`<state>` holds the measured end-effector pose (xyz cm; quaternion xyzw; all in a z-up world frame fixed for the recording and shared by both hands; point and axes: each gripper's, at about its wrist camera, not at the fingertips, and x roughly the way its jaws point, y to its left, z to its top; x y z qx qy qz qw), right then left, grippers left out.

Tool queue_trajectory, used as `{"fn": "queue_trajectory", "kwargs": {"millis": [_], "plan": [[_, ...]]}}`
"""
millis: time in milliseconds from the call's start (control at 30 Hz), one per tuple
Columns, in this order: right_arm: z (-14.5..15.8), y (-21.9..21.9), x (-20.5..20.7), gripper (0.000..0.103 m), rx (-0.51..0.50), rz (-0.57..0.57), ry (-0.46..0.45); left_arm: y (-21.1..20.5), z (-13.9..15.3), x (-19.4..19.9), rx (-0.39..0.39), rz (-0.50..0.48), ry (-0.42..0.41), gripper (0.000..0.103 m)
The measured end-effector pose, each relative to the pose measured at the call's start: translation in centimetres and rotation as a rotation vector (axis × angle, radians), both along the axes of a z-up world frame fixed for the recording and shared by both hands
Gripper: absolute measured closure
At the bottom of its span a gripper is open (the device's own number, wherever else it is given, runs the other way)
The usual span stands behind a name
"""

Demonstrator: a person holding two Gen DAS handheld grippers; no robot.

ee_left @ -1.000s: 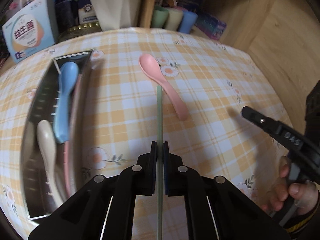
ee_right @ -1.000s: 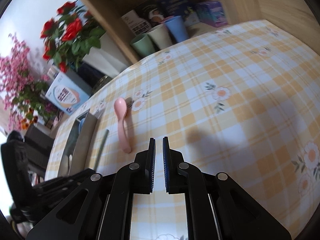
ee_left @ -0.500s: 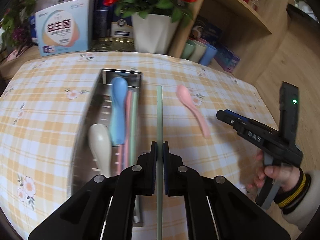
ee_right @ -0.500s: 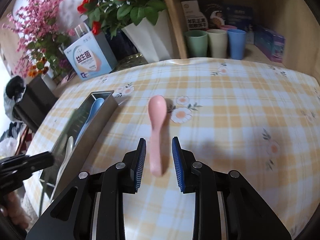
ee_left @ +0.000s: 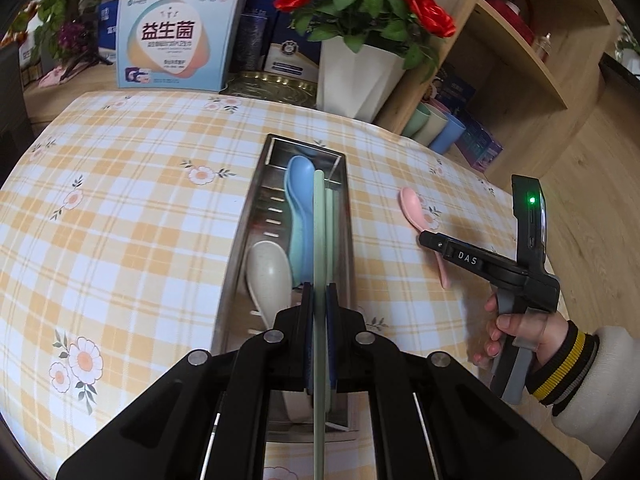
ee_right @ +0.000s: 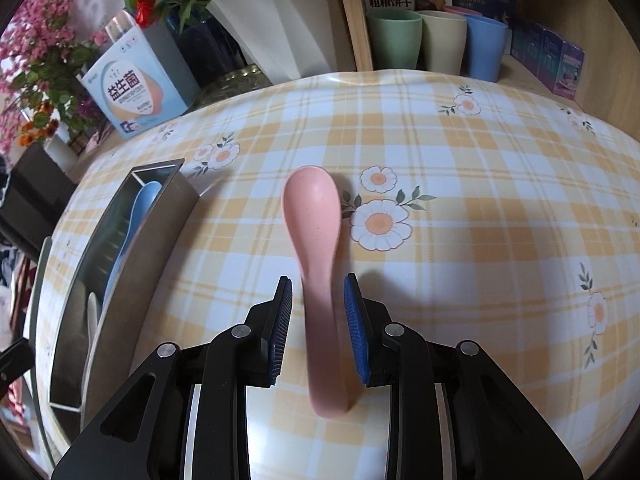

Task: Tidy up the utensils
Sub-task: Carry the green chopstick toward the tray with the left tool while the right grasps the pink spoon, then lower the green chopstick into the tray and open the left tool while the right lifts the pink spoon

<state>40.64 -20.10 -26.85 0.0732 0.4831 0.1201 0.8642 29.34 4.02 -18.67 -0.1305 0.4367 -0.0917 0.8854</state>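
Note:
My left gripper (ee_left: 319, 292) is shut on a thin pale green stick (ee_left: 319, 220). It holds the stick lengthwise over the metal tray (ee_left: 240, 248). In the tray lie a blue spoon (ee_left: 300, 200), a cream spoon (ee_left: 268, 276) and other thin sticks. A pink spoon (ee_right: 314, 216) lies on the checked cloth to the right of the tray (ee_right: 132, 248). My right gripper (ee_right: 318, 292) stands open astride the spoon's handle, with a gap at each pad. The left wrist view shows that gripper (ee_left: 430, 240) low over the pink spoon (ee_left: 414, 210), in a person's hand (ee_left: 516, 328).
A white vase of red roses (ee_left: 360, 76) and a light blue box (ee_left: 176, 36) stand behind the table. Three cups (ee_right: 440, 40) sit on a wooden shelf at the back right. Checked cloth lies bare left of the tray and right of the pink spoon.
My left gripper has carried the green stick leftward, from beside the pink spoon to above the tray. My right gripper has opened and come in over the pink spoon's handle.

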Motion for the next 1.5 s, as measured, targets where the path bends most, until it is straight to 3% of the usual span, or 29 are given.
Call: {"fn": "queue_trajectory", "kwargs": {"millis": [133, 200, 367, 833, 1167, 1500], "plan": [[0.0, 0.8, 0.2, 0.077, -0.026, -0.003, 0.011, 0.6, 0.0, 0.0, -0.013, 0.011, 0.004, 0.097], [0.1, 1.0, 0.1, 0.087, -0.045, -0.008, 0.009, 0.8, -0.1, 0.1, -0.016, 0.016, 0.007, 0.097], [0.6, 1.2, -0.5, 0.089, -0.037, -0.008, -0.007, 1.2, -0.3, 0.2, -0.024, 0.028, 0.018, 0.097], [3.5, 1.8, -4.7, 0.089, 0.173, -0.041, -0.059, 1.6, -0.7, 0.5, -0.037, 0.041, 0.048, 0.097], [4.5, -0.7, -8.3, 0.089, 0.279, -0.107, -0.075, 0.3, -1.1, 5.5, -0.06, -0.005, 0.09, 0.097], [5.9, -5.1, -9.8, 0.089, 0.306, -0.201, -0.118, -2.4, -3.2, 9.2, 0.01, -0.081, 0.161, 0.097]]}}
